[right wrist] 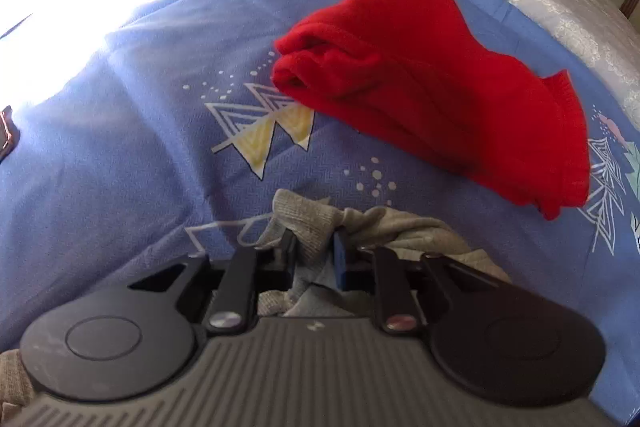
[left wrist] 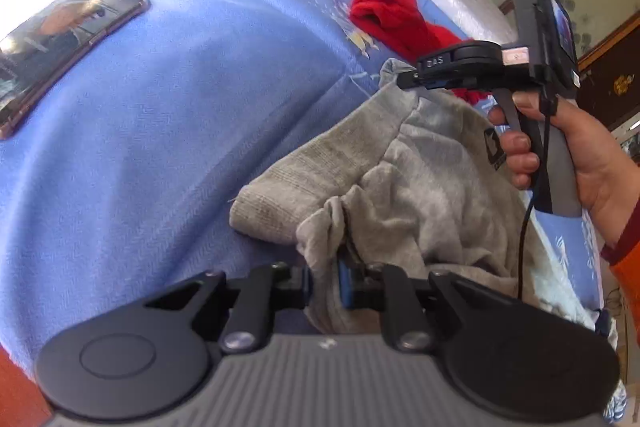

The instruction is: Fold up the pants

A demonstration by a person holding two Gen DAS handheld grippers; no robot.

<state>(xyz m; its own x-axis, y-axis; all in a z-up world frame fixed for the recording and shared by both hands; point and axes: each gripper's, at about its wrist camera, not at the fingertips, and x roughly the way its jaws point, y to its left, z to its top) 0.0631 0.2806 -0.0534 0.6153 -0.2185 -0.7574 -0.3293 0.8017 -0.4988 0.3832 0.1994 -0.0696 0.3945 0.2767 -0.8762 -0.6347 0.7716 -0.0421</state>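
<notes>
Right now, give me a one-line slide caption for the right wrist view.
Right gripper shut on grey pants, folded red garment lying beyond on the blue patterned bedspread.

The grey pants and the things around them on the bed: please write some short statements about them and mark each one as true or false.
1. Both tongs are shut on the grey pants. True: left tongs and right tongs each pinch grey fabric.
2. The red garment is held by the right tongs. False: it lies free on the blue bedsheet, beyond the pants.
3. A phone lies on the bedsheet. True.
4. The grey pants are spread out flat. False: they are bunched and wrinkled.
5. The bedsheet is plain white. False: it is blue with geometric prints.
</notes>
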